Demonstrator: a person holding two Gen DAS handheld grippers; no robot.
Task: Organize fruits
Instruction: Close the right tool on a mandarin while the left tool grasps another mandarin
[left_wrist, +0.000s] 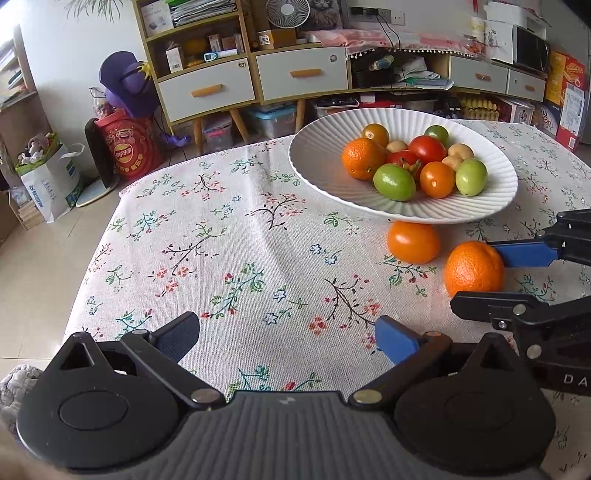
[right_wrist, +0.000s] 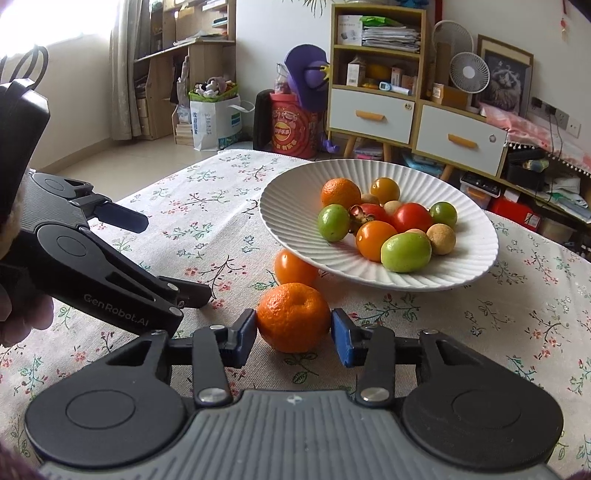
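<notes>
**Floral tablecloth, mandarin between blue pads**

Floral tablecloth (right_wrist: 207, 206) covers the table. On it, near the white ribbed plate (right_wrist: 295, 206) of fruit, a mandarin (right_wrist: 293, 317) sits clenched by the right gripper (right_wrist: 294, 332). Just beyond lies 1 orange tomato (right_wrist: 293, 267). At left, the left gripper (left_wrist: 288, 338) is spread wide, empty.

A wooden cabinet (right_wrist: 373, 74) with pale drawers (right_wrist: 371, 115) stands against the white wall (right_wrist: 258, 44). Daylight comes through a curtained window (right_wrist: 66, 18) onto the tiled floor (right_wrist: 122, 155). A white fan (right_wrist: 469, 72) sits above.
</notes>
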